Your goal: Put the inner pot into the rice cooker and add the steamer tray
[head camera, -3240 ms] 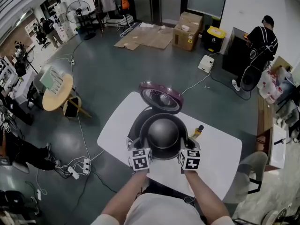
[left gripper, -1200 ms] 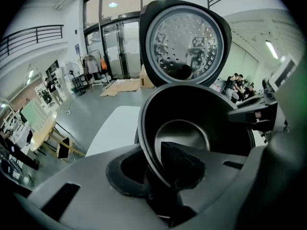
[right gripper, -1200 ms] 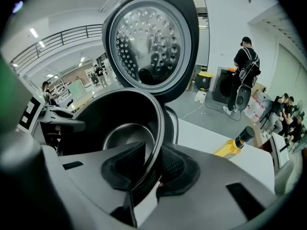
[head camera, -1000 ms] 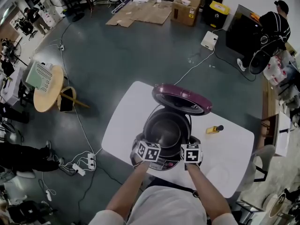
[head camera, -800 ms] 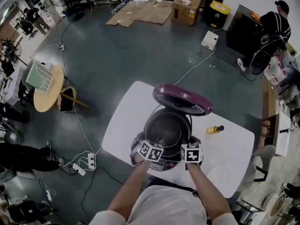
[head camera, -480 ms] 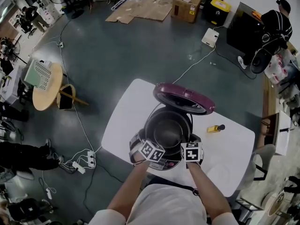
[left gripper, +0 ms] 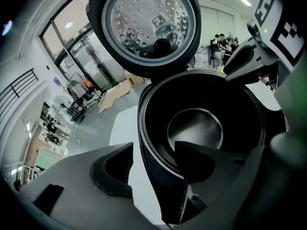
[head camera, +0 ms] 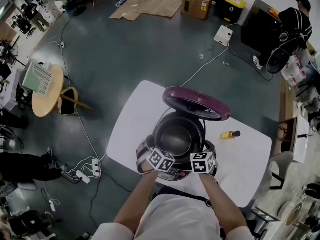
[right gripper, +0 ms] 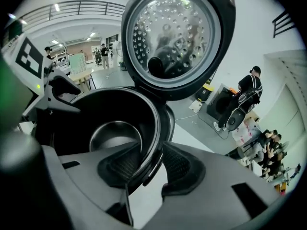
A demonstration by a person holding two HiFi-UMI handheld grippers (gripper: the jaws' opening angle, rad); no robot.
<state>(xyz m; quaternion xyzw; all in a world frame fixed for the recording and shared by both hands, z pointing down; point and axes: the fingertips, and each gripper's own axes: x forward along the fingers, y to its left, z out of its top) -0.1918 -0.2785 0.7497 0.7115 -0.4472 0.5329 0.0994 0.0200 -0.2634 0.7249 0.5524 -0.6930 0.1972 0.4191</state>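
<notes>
Marker cubes [head camera: 161, 160] hide the near rim of the rice cooker [head camera: 197, 105] (yellow thing [head camera: 228, 134]: too small to name).

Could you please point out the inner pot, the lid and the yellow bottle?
inner pot [head camera: 177, 140]: head view, on its shiny bottom.
rice cooker lid [left gripper: 144, 25]: left gripper view, on its perforated inner plate.
yellow bottle [head camera: 228, 134]: head view, on its yellow body.

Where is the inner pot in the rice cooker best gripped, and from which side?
At its thin rim, from above: one jaw inside the wall, one outside. The inner pot sits deep in the rice cooker, leaving only the rim free; the open lid blocks the far side.
</notes>
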